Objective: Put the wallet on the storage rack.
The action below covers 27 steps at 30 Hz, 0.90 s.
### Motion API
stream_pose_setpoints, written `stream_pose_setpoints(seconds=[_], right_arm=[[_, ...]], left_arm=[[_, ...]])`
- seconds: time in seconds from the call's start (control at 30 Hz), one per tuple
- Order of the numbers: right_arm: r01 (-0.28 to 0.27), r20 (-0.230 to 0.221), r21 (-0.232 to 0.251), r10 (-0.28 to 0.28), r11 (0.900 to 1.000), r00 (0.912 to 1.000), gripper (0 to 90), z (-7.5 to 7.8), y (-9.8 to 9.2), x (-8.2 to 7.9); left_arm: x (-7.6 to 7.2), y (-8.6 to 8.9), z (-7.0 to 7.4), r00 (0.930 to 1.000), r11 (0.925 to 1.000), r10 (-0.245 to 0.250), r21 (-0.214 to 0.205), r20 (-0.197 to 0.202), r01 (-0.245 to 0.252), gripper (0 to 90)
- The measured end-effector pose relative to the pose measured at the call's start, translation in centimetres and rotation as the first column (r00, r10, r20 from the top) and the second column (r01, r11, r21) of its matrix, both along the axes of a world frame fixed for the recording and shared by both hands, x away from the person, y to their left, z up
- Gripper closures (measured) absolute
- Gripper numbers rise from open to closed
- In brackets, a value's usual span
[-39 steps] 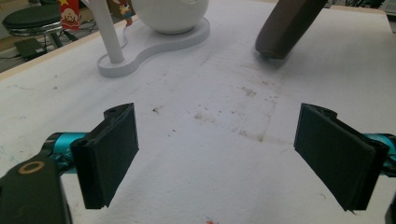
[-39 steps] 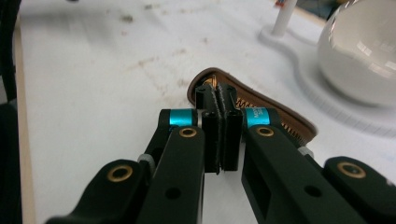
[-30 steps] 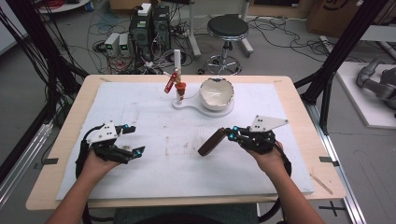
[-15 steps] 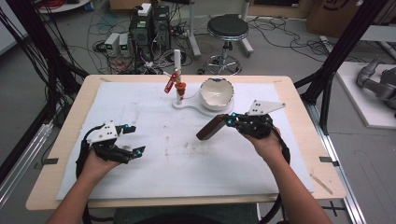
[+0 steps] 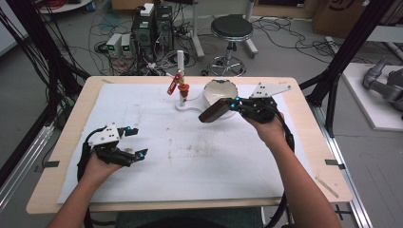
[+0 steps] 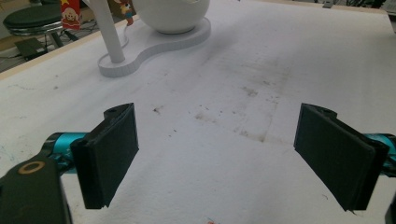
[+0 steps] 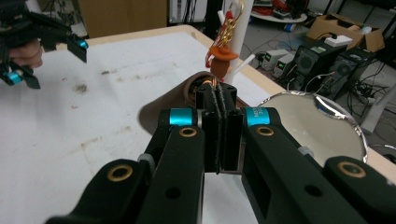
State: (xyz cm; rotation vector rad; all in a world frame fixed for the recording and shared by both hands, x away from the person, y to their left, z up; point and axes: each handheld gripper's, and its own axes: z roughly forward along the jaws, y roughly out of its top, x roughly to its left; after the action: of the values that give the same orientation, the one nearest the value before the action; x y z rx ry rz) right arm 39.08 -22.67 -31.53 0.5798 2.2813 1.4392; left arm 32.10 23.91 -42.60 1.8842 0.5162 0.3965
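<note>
My right gripper (image 5: pixel 234 105) is shut on the end of a dark brown pouch-like thing (image 5: pixel 213 112), lifted off the table just in front of the white bowl (image 5: pixel 221 89). In the right gripper view the jaws (image 7: pixel 218 112) are pressed together on the brown thing (image 7: pixel 156 112), with the bowl (image 7: pixel 303 126) to the right. The bowl sits on a white stand (image 5: pixel 190 105) whose post (image 5: pixel 180 59) carries a keychain with a red tag (image 5: pixel 173 86). My left gripper (image 5: pixel 138 141) rests open at the table's left, nothing between its jaws (image 6: pixel 217 149).
A white stained mat (image 5: pixel 190 156) covers most of the wooden table (image 5: pixel 313 156). The stand's base (image 6: pixel 154 46) and post lie ahead of the left gripper. Beyond the table's far edge are a stool (image 5: pixel 231 28), computer boxes and cables.
My right gripper has risen and moved away from the person toward the bowl, carrying the brown thing. The left gripper has stayed put.
</note>
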Motion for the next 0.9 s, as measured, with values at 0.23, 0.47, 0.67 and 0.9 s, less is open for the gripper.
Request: stream_pose_setpoints(seconds=[0.23, 0.47, 0.67, 0.9], right_arm=[[0.023, 0.007, 0.023, -0.023, 0.9995, 0.9997, 90.0, 0.7, -0.2, 1.0], [0.061, 0.020, 0.022, -0.062, 0.9979, 0.9979, 90.0, 1.6, -0.5, 2.2], [0.082, 0.020, 0.029, -0.082, 0.9962, 0.9964, 90.0, 2.3, -0.4, 3.2], [0.101, 0.016, 0.007, -0.101, 0.9948, 0.9947, 90.0, 2.3, 0.1, 4.6]], left_arm=[[0.0, 0.0, 0.0, 1.0000, 1.0000, -0.004, 0.003, 0.001, 0.004, 13.7], [0.0, 0.0, 0.0, 1.0000, 1.0000, -0.004, -0.001, -0.001, 0.004, 13.6], [0.0, 0.0, 0.0, 1.0000, 1.0000, -0.008, -0.001, -0.001, 0.008, 13.7], [-0.1, 0.0, 0.0, 1.0000, 1.0000, -0.009, 0.001, -0.003, 0.009, 13.7]])
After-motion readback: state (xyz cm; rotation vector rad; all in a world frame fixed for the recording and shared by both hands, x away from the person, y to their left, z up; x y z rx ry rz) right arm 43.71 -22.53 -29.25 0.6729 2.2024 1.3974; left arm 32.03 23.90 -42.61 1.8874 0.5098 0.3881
